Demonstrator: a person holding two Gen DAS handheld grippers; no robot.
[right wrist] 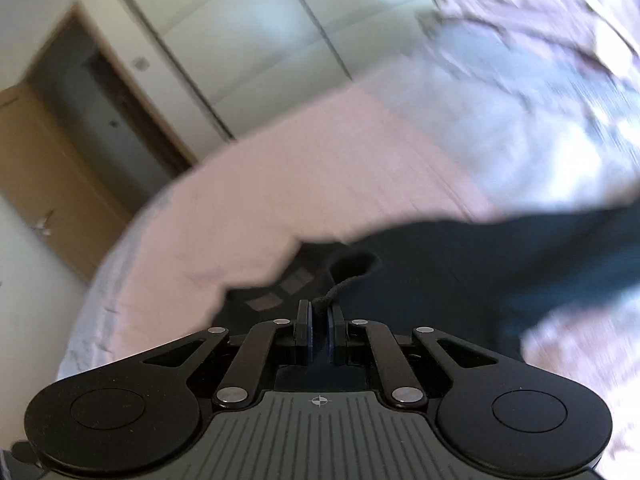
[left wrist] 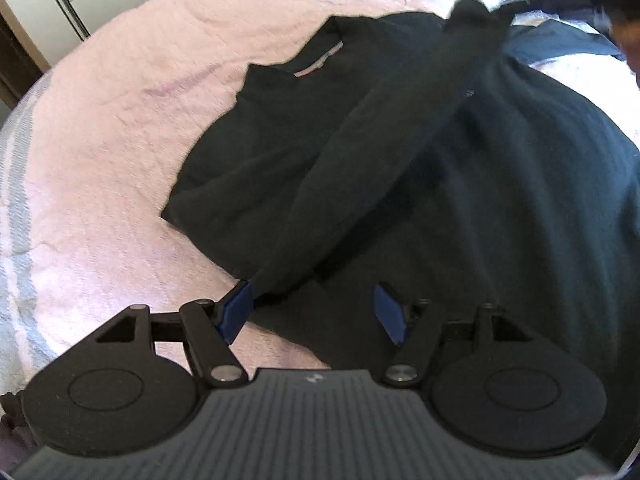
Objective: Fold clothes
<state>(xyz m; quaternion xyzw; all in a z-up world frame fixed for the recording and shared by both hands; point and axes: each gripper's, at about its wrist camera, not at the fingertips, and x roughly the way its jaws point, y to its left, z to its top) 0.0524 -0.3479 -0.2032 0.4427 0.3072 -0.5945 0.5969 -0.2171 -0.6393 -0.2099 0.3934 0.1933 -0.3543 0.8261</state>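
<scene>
Left wrist view: dark sweater (left wrist: 440,168) spread on the pink blanket (left wrist: 120,128).
Left gripper (left wrist: 312,312) hovers with jaws wide apart over its hem; right gripper (right wrist: 319,332) pinches the sleeve cuff (right wrist: 340,280), sleeve (left wrist: 360,152) stretched diagonally across.

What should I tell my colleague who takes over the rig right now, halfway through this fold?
Left gripper: jaws open, low over the dark sweater, holding nothing.
Right gripper: jaws shut on a bit of sweater fabric.
The sweater lies on the pink blanket; one sleeve is stretched diagonally across the body.
Done: sleeve brought across.
Left: other sleeve not visible, check it; then fold the body.
</scene>
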